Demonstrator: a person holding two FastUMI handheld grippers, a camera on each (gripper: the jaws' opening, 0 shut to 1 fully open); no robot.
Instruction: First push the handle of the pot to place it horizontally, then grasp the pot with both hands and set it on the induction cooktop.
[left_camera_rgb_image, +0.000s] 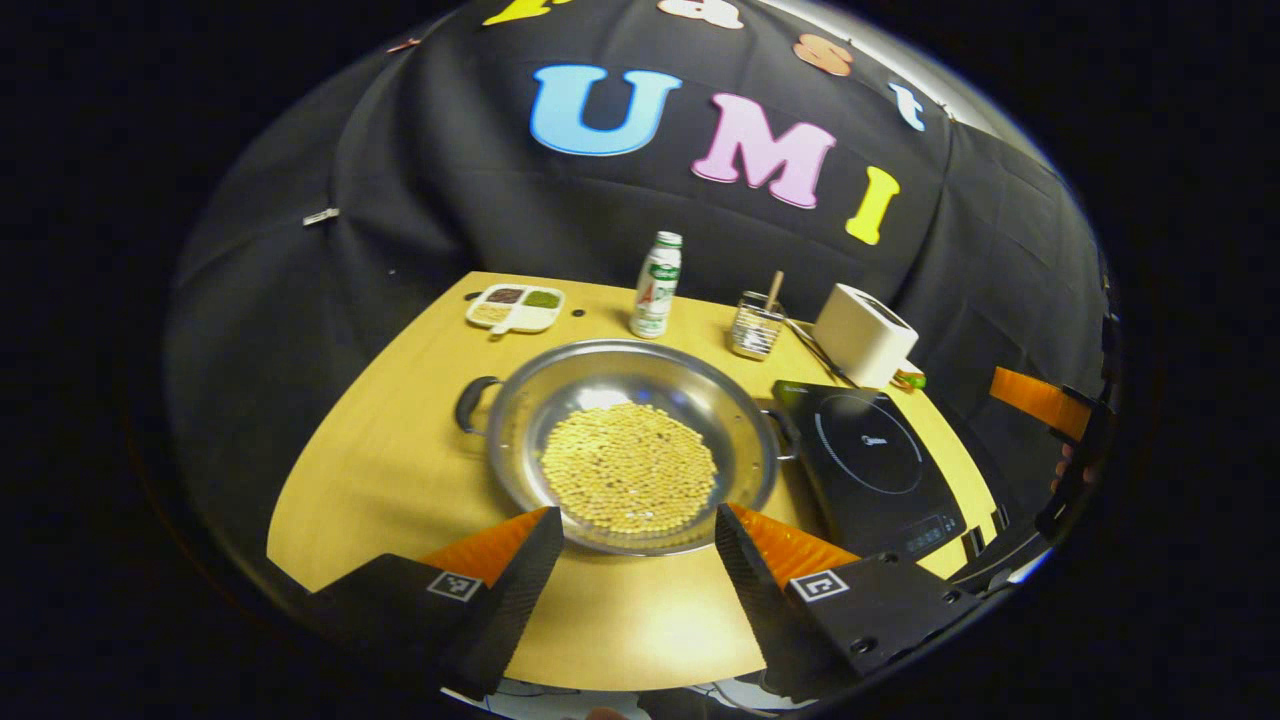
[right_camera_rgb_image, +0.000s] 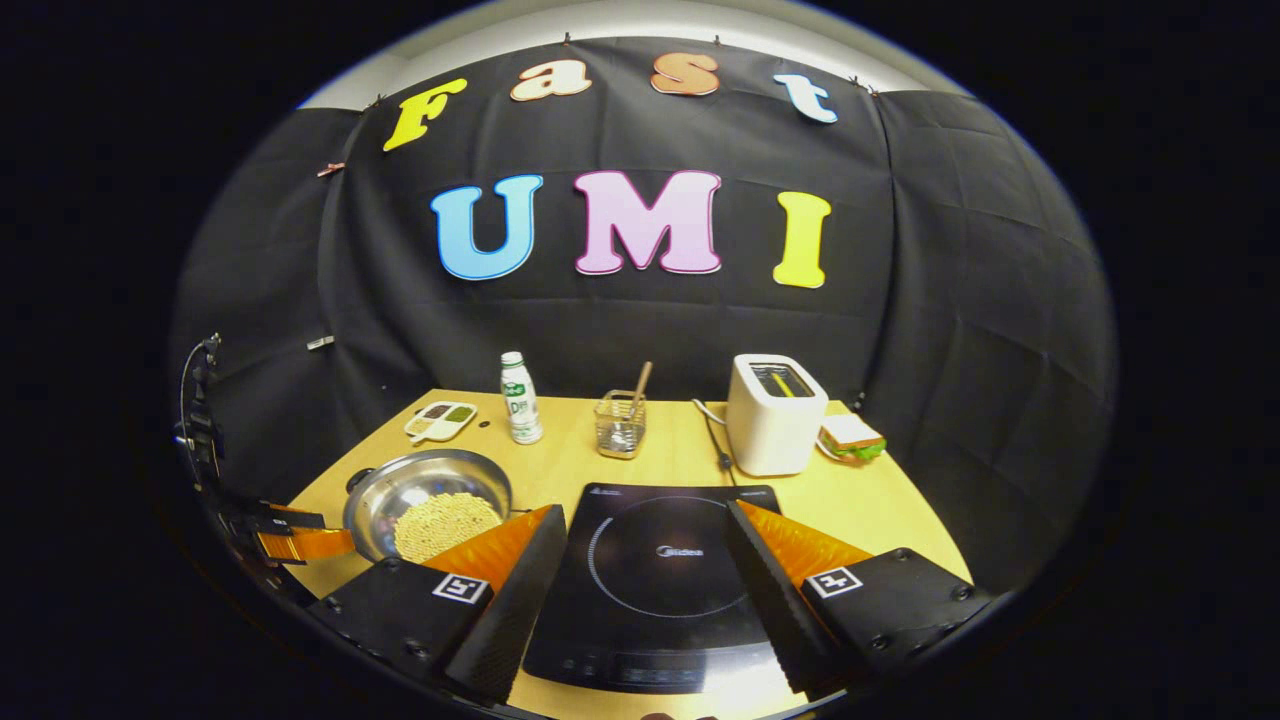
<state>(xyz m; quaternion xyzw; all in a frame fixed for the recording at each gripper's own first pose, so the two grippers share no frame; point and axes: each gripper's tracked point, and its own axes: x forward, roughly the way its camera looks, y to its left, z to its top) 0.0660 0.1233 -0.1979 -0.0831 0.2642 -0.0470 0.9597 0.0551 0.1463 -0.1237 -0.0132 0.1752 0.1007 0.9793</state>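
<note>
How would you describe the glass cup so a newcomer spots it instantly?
Start at the white toaster at the back of the wooden table. Just to its left, before the white bottle, stands the glass cup. It is the one clear container, with a wooden stick leaning out of it.

**Pot beside cooktop, left gripper spread wide**

Left gripper (left_camera_rgb_image: 636, 525) held over near table edge, fingers wide apart, gripping nothing, tips just at pot's near rim. Steel pot (left_camera_rgb_image: 630, 440) sits on yellow table (left_camera_rgb_image: 400, 470), full of pale beans (left_camera_rgb_image: 630, 468); dark handle (left_camera_rgb_image: 472, 402) at left, another at right next to induction cooktop (left_camera_rgb_image: 870, 455). Behind: divided dish (left_camera_rgb_image: 515, 307), bottle (left_camera_rgb_image: 656, 285), glass w/ stick (left_camera_rgb_image: 756, 325), white toaster (left_camera_rgb_image: 862, 335). Other gripper (left_camera_rgb_image: 1045, 405) at far right edge, state unclear.
</note>
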